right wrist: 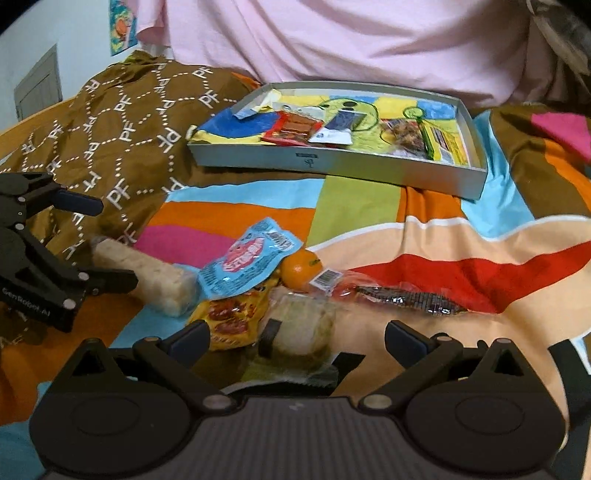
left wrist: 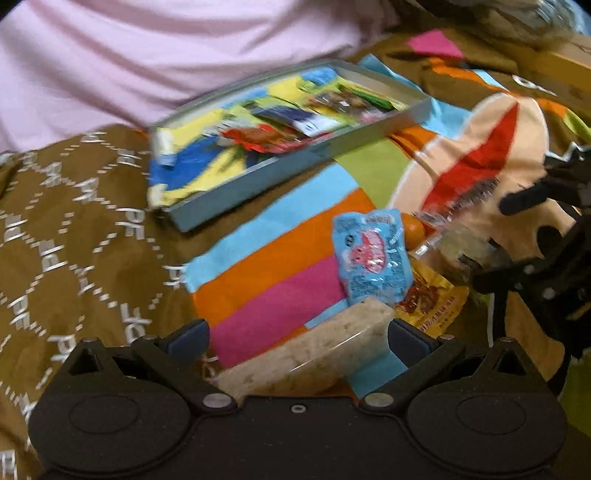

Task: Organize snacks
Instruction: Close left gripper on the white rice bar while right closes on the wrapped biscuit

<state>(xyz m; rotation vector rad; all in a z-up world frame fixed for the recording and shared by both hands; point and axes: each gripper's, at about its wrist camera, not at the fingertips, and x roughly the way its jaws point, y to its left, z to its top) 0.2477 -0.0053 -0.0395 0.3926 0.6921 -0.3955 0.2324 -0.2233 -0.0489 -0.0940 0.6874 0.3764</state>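
The left gripper [left wrist: 297,334] is spread wide around the pale rectangular rice-cracker bar [left wrist: 314,350], ungripped. The right gripper [right wrist: 297,336] is spread above the round clear-wrapped pastry [right wrist: 301,332]. Both lie near the shallow grey cardboard tray [right wrist: 369,168].

A brown quilt [right wrist: 122,122] printed with white dashed diamonds and "PF" letters lies bunched at ten o'clock, joined toward three o'clock by bright stripes of blue, orange, pink, green and red. A pale pink sheet [right wrist: 332,40] fills twelve o'clock. At eleven o'clock stands a pale wall [right wrist: 55,29] bearing a colourful poster [right wrist: 122,26] and a grey panel [right wrist: 38,86].
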